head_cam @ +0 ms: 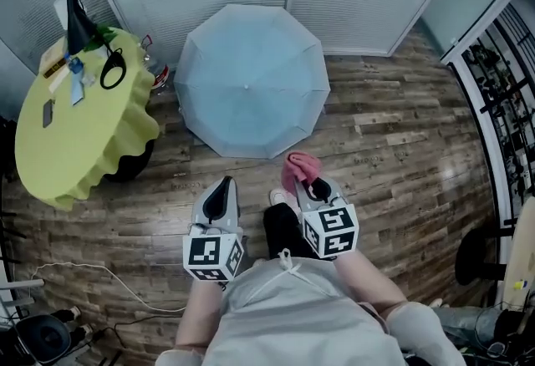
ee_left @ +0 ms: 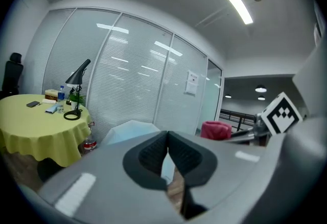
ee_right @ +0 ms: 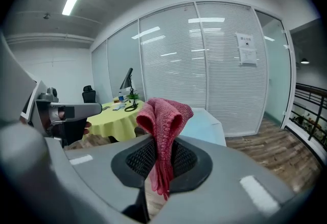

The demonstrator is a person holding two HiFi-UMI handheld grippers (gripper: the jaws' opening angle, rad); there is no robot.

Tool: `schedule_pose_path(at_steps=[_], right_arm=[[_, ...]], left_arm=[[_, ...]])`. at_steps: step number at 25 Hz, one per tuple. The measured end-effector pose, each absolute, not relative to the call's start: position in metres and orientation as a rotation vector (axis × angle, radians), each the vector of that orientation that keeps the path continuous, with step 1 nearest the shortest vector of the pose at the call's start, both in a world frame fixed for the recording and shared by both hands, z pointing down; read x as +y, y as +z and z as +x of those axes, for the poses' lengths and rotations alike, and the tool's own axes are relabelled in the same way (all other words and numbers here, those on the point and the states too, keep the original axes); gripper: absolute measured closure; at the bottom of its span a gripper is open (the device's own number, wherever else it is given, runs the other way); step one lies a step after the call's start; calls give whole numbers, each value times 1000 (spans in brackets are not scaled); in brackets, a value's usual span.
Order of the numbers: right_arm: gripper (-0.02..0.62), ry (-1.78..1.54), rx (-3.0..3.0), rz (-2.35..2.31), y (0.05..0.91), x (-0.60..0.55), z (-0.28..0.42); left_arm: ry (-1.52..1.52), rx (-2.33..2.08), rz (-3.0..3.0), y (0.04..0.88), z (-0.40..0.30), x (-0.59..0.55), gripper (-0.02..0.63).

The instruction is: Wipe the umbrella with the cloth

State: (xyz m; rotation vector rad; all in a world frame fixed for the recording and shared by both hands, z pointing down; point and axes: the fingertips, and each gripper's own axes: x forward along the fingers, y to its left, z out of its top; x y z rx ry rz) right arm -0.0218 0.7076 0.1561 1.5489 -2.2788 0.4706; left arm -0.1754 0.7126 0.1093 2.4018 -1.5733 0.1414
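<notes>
An open pale blue umbrella [head_cam: 248, 80] rests canopy-up on the wooden floor by the glass wall; it also shows as a pale dome [ee_left: 130, 129] in the left gripper view and behind the cloth [ee_right: 204, 123] in the right gripper view. My right gripper [head_cam: 311, 186] is shut on a pink-red cloth [head_cam: 299, 170], which stands bunched above the jaws [ee_right: 164, 131]. It hangs just short of the umbrella's near edge. My left gripper [head_cam: 220, 199] is shut with nothing in it [ee_left: 167, 154], a little farther back from the umbrella.
A round table with a yellow-green cover [head_cam: 75, 118] stands left of the umbrella, carrying a black desk lamp [head_cam: 77, 17], a phone and small items. A red-labelled bottle [head_cam: 159, 72] sits on the floor between table and umbrella. Black racks [head_cam: 501, 97] line the right side. Cables [head_cam: 109, 289] lie near left.
</notes>
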Motion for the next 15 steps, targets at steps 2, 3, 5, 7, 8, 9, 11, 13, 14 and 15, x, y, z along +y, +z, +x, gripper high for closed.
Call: schedule_pose_path(at_steps=[2,3,5,7,8,9,11,13,14,15], right_arm=[[543,477,-2290,1525,159,663,-13],[543,481,-2295,1513,161,639,-8],[543,492,-2308,1484,163,591,2],[543,505,-2331,1449,165,548,10],[543,507,-2344,1431,166,527,15],[543,505,-2354,1412,166,507,20],[543,500,-2362,1375,169,470,31],[543,505,-2355,1346,176,437,41],[543,515,-2346,1334,180,422,45],[543,528,-2337,1324,186,407,48]], left_arm=[[153,-1585,2389,112,-164,672,600],[161,-1590,2385,113,-157,650,600],[173,-1601,2369,116,-143,604,600],[183,-1608,2348,120,-130,561,600],[192,-1613,2338,124,-124,539,600],[202,-1620,2329,127,-118,519,600],[218,-1639,2305,133,-109,481,600],[223,-1659,2272,138,-103,452,600],[222,-1669,2252,140,-102,441,600],[224,-1677,2230,143,-102,430,600]])
